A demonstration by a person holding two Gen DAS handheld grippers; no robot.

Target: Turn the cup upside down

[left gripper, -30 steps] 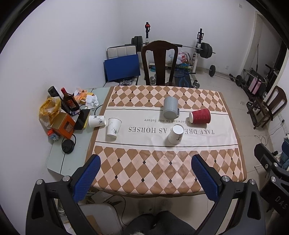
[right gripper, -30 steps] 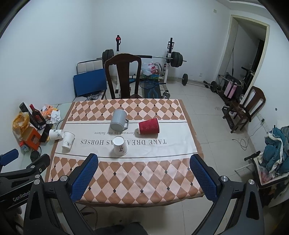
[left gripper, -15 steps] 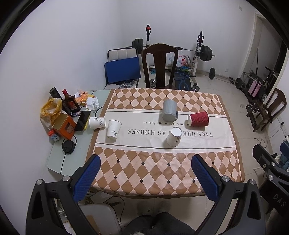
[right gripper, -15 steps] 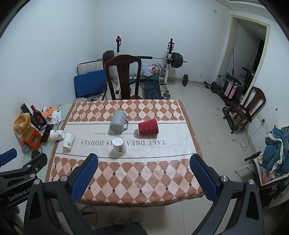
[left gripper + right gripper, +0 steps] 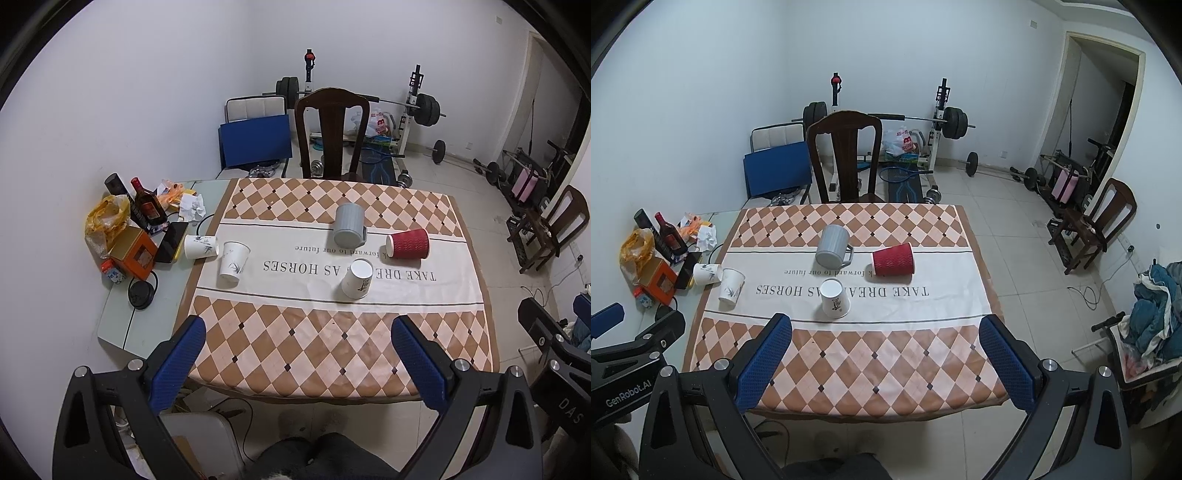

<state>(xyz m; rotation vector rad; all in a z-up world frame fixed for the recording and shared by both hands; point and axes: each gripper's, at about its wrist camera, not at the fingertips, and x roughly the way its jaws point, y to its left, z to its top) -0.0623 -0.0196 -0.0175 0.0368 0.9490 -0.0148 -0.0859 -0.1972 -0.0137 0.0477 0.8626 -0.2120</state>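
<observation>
A table with a checked cloth (image 5: 332,350) (image 5: 871,362) holds several cups. A grey mug (image 5: 348,225) (image 5: 833,245) stands upside down. A red ribbed paper cup (image 5: 407,243) (image 5: 893,259) lies on its side. A white paper cup (image 5: 357,278) (image 5: 834,298) stands upside down at the middle. Another white cup (image 5: 233,259) (image 5: 731,285) stands upright at the left, and a third (image 5: 200,246) (image 5: 707,273) lies on its side. My left gripper (image 5: 295,363) and right gripper (image 5: 884,360) are open, empty, high above the near table edge.
A side table (image 5: 147,317) at the left holds a bottle (image 5: 146,208), an orange box (image 5: 133,251), a phone and bags. A dark wooden chair (image 5: 332,133) stands behind the table. Gym weights (image 5: 953,118) line the back wall. A second chair (image 5: 1104,218) stands at the right.
Both grippers have drawn back and up a little, so the table looks slightly farther away. No cup has moved.
</observation>
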